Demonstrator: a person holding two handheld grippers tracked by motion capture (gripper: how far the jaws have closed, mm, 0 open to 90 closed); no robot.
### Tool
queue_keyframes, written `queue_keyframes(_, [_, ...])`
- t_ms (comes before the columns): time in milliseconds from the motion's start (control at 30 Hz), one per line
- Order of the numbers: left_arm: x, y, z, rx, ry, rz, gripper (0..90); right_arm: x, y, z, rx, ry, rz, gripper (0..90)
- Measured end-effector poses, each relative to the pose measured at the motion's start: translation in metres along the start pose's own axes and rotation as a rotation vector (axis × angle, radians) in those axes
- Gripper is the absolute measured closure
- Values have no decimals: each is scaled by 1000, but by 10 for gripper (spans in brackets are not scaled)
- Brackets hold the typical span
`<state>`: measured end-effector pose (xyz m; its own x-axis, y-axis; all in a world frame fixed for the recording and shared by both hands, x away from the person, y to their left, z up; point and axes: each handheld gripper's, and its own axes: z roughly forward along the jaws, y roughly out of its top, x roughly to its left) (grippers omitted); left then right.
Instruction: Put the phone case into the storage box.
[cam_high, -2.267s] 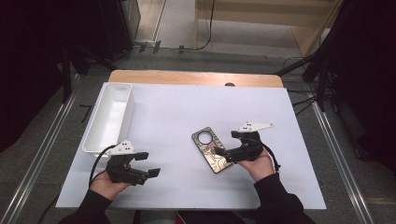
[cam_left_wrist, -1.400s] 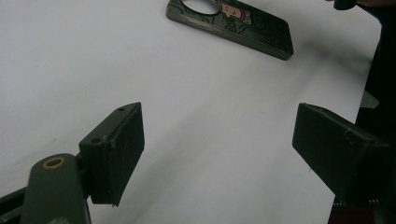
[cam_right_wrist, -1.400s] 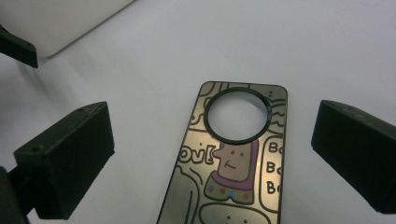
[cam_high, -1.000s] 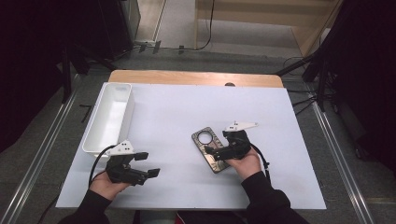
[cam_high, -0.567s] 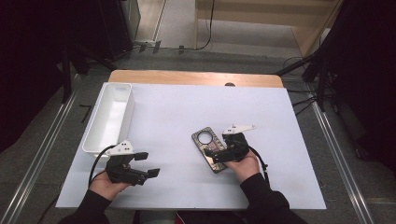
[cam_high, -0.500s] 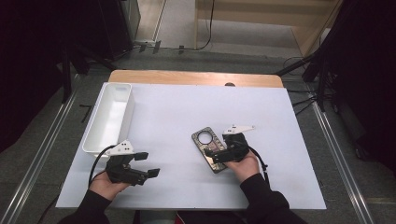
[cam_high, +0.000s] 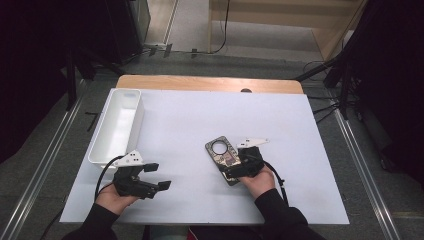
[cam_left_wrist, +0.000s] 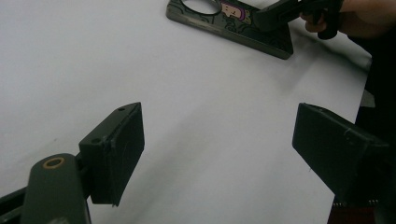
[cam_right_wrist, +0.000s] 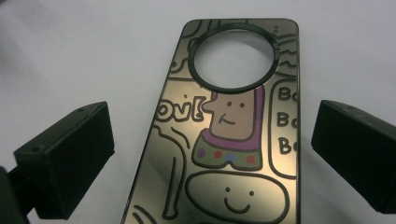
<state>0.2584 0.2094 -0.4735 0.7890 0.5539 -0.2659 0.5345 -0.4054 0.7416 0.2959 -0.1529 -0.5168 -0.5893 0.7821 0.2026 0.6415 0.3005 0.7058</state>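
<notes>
A dark, glossy phone case (cam_high: 220, 151) printed with cartoon figures, with a round camera hole, lies flat on the white table (cam_high: 200, 120) right of the middle. My right gripper (cam_high: 231, 168) is open over the case's near end. In the right gripper view its two black jaws stand apart on either side of the case (cam_right_wrist: 229, 135), neither touching it. My left gripper (cam_high: 158, 176) is open near the front left of the table, with bare tabletop between its jaws (cam_left_wrist: 215, 154). The left gripper view also catches the case (cam_left_wrist: 229, 21) and the other hand farther off.
A long white tray (cam_high: 117, 125) stands along the table's left side, just beyond my left gripper. A wooden strip (cam_high: 210, 83) runs along the far edge. Dark floor, rails and cables surround the table.
My right gripper has moved left and a little toward the person, from beside the case to over its near end. The left gripper and the case have stayed put.
</notes>
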Motion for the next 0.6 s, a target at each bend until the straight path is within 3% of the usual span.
queue_keyframes(300, [0, 0, 0, 0, 2, 0, 166, 4, -6, 6, 12, -29, 9, 0])
queue_keyframes(600, [0, 0, 0, 1, 2, 2, 166, 9, -8, 10, 14, -68, -19, 0])
